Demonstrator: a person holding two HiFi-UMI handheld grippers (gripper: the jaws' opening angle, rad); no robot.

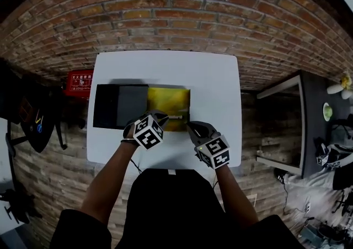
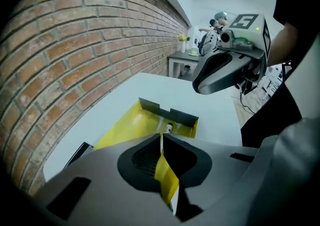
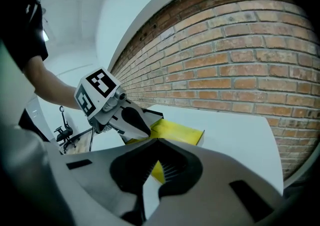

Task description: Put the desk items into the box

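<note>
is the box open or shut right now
Open: the box shows its yellow inside from above, and its black lid lies flat beside it.

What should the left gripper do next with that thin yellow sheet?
Probably ease forward over the open yellow box, then release: the left gripper is shut on the yellow sheet, and the box lies just ahead.

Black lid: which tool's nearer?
Left. The left tool is just right of the black lid, over the yellow box; the right tool sits past that box's near right corner.
</note>
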